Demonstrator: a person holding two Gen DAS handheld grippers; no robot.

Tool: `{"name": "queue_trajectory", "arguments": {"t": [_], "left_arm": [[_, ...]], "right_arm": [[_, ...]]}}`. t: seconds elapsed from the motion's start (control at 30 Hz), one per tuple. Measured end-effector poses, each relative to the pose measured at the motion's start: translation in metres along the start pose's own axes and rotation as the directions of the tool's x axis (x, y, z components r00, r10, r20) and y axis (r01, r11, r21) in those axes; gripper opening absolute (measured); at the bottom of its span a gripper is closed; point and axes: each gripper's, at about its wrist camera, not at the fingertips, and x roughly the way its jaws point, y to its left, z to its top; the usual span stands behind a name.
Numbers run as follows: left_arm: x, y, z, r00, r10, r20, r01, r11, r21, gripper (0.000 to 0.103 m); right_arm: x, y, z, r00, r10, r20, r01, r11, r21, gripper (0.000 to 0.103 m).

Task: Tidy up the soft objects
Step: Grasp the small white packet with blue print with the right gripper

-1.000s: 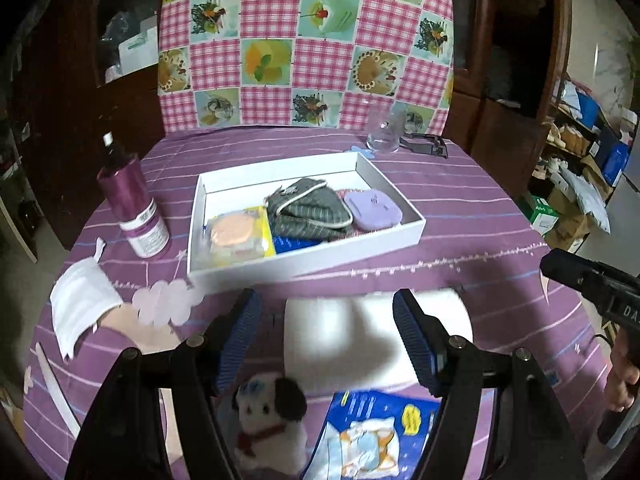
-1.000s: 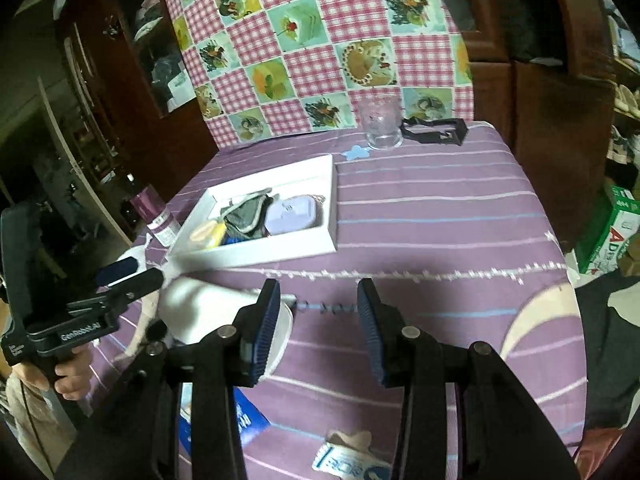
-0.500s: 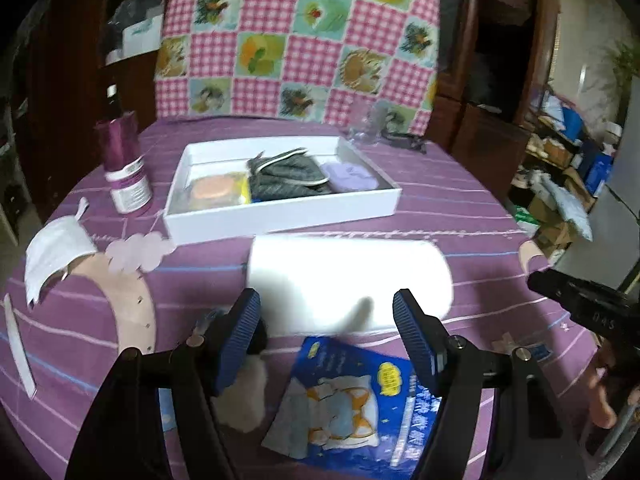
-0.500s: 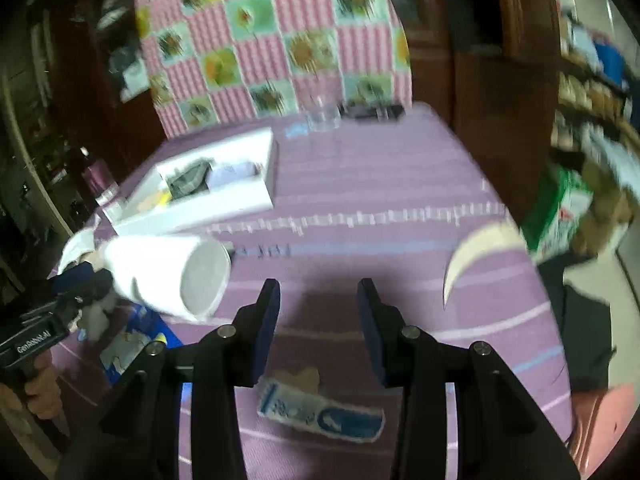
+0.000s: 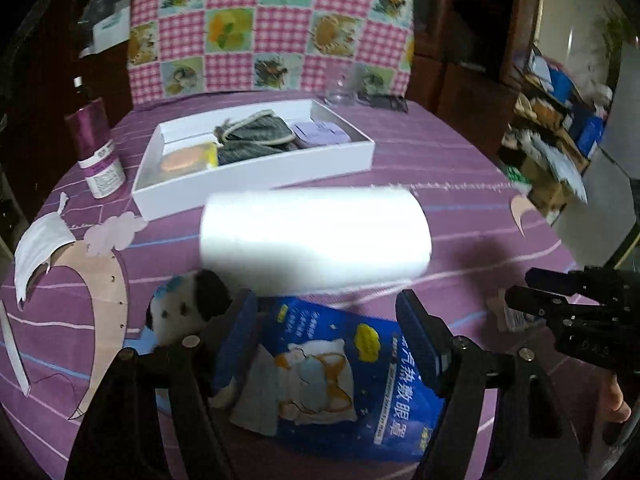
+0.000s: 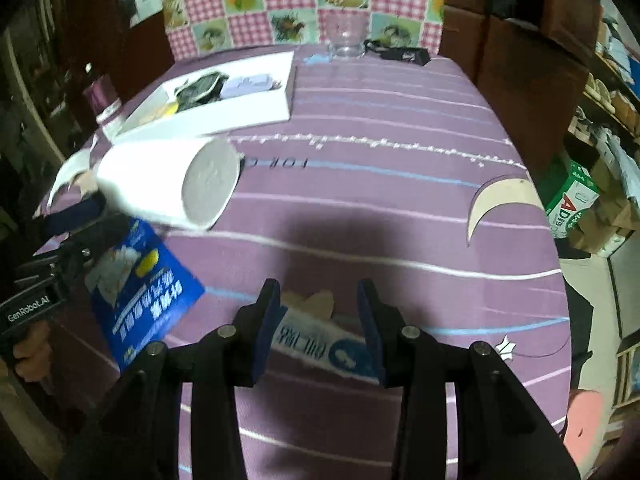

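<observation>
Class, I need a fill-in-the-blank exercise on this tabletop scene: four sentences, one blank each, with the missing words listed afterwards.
1. The white roll lies on its ____.
2. The blue packet lies nearest the ____ gripper.
3. The tablecloth is mainly ____.
4. The white box stands between the roll and the ____ cloth behind the table.

Missing words: side; left; purple; checked
</observation>
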Motion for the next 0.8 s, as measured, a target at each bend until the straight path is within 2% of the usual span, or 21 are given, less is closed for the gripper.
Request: {"name": "queue_trajectory", "arguments": {"t": [0.13,0.3,0.4,0.57,0.7,0.8], "left_arm": [[0.005,-0.001,-0.003,0.999,0.031,-0.035,-0.031,0.999,0.009,0.072],[0.008,0.004,-0.004,0.997,0.033,-0.067,-0.035,0.999,-0.019,0.072],[0.010,0.005,-0.005,0.996,0.037,-0.076,-0.038,0.999,-0.018,0.072],[0.011,0.004,-0.006,0.996,0.039,-0.082,-0.039,0.999,-0.010,0.072],[0.011,0.004,-0.005,0.996,0.039,-0.083,-0.040,0.999,-0.010,0.072],[0.011,0.004,-0.006,0.996,0.039,-0.083,-0.040,0.999,-0.010,0.072]], "right_arm": [[0.001,0.005,-0.002,1.000,0.008,-0.012,-0.009,1.000,-0.023,0.041],[0.014,0.004,-0.005,0.997,-0.011,-0.083,0.010,1.000,-0.017,0.041],[0.014,0.003,-0.005,0.996,-0.015,-0.083,0.014,1.000,-0.015,0.040],[0.014,-0.002,-0.004,0.996,-0.051,-0.079,0.051,0.999,0.003,0.018],[0.014,-0.008,-0.004,0.996,-0.048,-0.078,0.050,0.998,0.030,0.007],[0.015,-0.008,-0.003,0.996,-0.038,-0.076,0.041,0.998,0.037,0.004]]}}
